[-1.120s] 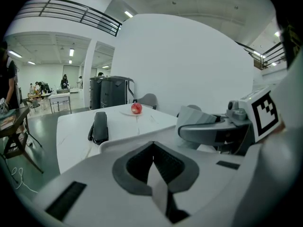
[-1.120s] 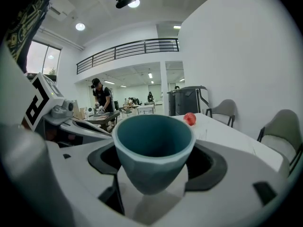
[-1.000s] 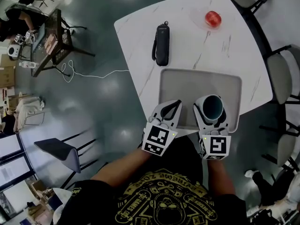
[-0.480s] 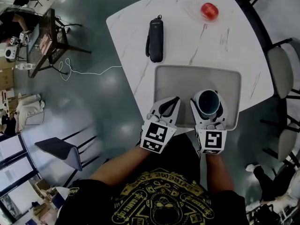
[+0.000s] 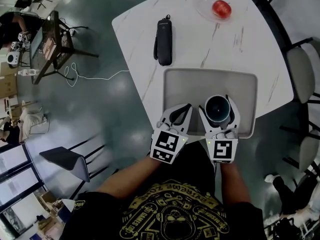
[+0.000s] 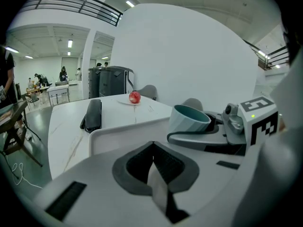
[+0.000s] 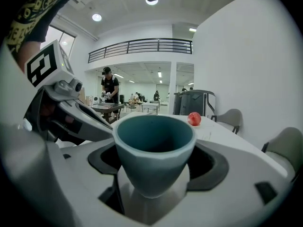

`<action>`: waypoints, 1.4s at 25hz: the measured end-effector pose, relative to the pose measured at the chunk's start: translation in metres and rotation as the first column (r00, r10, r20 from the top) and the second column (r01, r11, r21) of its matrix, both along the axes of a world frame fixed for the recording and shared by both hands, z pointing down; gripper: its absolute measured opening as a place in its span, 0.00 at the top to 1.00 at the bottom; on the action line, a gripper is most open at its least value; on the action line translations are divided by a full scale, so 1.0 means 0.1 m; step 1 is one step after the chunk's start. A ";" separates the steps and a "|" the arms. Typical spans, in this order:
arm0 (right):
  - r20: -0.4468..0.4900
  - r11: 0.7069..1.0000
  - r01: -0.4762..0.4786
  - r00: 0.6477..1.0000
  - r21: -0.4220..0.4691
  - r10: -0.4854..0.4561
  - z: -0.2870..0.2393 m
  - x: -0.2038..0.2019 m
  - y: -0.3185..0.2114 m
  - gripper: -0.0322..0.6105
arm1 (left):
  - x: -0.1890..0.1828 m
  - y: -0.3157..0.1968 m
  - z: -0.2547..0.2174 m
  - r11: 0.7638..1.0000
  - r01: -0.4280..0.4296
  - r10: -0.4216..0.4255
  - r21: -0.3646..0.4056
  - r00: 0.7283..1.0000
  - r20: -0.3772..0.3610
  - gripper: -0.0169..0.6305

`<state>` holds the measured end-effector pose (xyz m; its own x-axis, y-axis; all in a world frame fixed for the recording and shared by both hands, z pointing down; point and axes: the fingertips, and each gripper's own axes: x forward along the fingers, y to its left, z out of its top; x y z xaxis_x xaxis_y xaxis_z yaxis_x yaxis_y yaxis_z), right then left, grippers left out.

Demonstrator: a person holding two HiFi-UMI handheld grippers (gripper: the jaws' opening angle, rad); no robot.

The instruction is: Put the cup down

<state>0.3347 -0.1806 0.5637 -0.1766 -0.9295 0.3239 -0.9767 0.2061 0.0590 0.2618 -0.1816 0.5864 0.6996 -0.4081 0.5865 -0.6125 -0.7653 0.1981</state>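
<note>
The right gripper (image 5: pixel 218 107) pinches a blue-green cup (image 5: pixel 218 109) with a wide round mouth, one jaw on each side of it. The cup stands upright, just below the middle of the head view, over the bottom part of a grey tray with round corners (image 5: pixel 200 86). The cup may be a little above the tray or sitting on it; its bottom is hidden, so that cannot be told. The left gripper (image 5: pixel 179 115) is just beside it, at its left, over the bottom left edge of the tray. Its jaws are pressed together and hold nothing. The tray lies on a white table with thin grey lines like stone (image 5: pixel 200 39). Above the tray, to the left, lies a long black case with a strap (image 5: pixel 164 41). Near the top of the frame a red apple (image 5: pixel 221 8) sits on a clear plate (image 5: pixel 204 10), well apart from the cup.
</note>
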 end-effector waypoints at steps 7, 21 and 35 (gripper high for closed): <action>0.049 0.999 -0.007 0.999 -0.031 0.009 0.13 0.00 0.04 0.36 | -0.02 0.00 -0.02 1.000 0.005 -0.005 -0.007 1.000 -0.008 0.96; 0.076 0.995 -0.038 0.996 -0.091 0.045 0.10 0.05 0.12 0.29 | 0.03 -0.01 -0.25 0.999 -0.031 0.033 0.027 0.996 -0.078 0.96; 0.067 0.977 -0.206 0.976 -0.047 0.209 -0.38 0.07 0.51 0.29 | -0.12 0.16 -0.67 0.992 -0.087 0.100 0.088 0.983 -0.152 0.96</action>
<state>0.3417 -0.1299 0.5255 -0.0050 -0.9351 0.3544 -0.9999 -0.0006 -0.0158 0.2496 -0.1657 0.5192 0.8173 -0.3777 0.4352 -0.5037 -0.8351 0.2212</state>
